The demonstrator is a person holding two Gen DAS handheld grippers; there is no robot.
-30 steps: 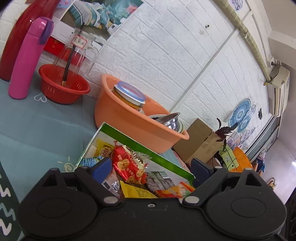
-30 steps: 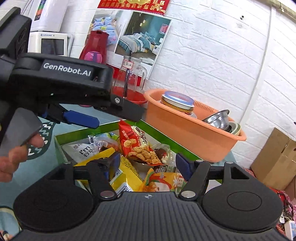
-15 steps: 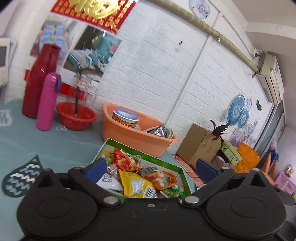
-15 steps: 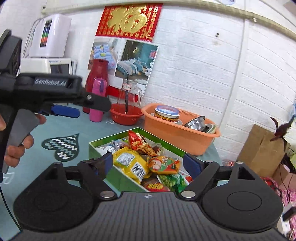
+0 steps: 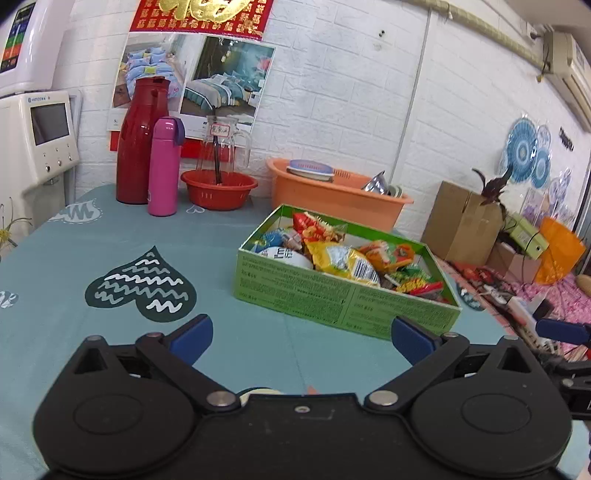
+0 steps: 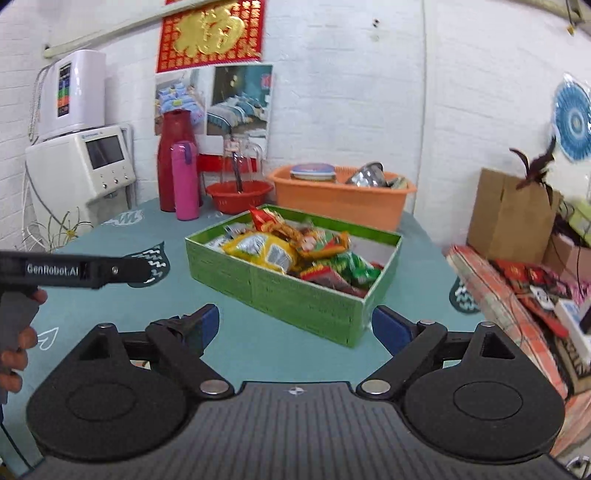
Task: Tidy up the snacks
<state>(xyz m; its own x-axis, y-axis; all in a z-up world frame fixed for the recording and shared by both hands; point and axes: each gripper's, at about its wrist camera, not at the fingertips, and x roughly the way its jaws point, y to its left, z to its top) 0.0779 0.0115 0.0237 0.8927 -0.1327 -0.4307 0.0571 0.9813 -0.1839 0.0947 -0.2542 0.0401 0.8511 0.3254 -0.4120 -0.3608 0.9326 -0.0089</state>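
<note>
- Hovering over the teal tablecloth (image 5: 258, 343), your left gripper (image 5: 301, 334) gapes wide, holding nothing.
- Your right gripper (image 6: 295, 325) is spread wide too, empty.
- Snack packets (image 5: 341, 258) sit piled inside the green box (image 5: 314, 291), just beyond both grippers, in front of the orange basin (image 6: 340, 201).

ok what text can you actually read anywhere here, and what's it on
"GenRobot.AI": side of the left gripper, seen from the right wrist.
"福": gold character on the red wall banner.
"m": partial print on a white snack packet in the green box.
Too small or blurred: box side print, glass jug tag, water dispenser brand, yellow packet label.
</note>
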